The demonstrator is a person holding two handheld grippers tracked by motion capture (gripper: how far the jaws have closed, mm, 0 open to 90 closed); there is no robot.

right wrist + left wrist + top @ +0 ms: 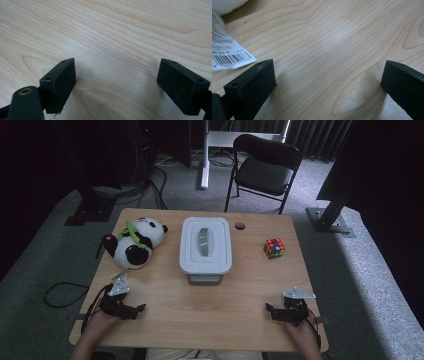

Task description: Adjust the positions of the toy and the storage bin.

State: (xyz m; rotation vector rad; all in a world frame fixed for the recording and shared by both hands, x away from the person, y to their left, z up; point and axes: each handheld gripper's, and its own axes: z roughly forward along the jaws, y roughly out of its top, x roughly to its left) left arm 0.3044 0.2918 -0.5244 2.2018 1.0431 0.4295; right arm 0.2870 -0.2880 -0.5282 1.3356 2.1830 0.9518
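Panda plush (134,242) nearest left gripper (136,310): soft, light, squashable; best pinched at a limb. Both claws, right gripper (270,310) too, gaping, empty.

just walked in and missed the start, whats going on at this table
A person sits at a wooden table with a hand-held gripper in each hand. The left hand-held gripper and the right hand-held gripper both rest near the front edge, jaws open and holding nothing. Farther back lie a plush panda, a white lidded box and a colour cube, all untouched. The panda's paper tag lies just beside the left jaws.
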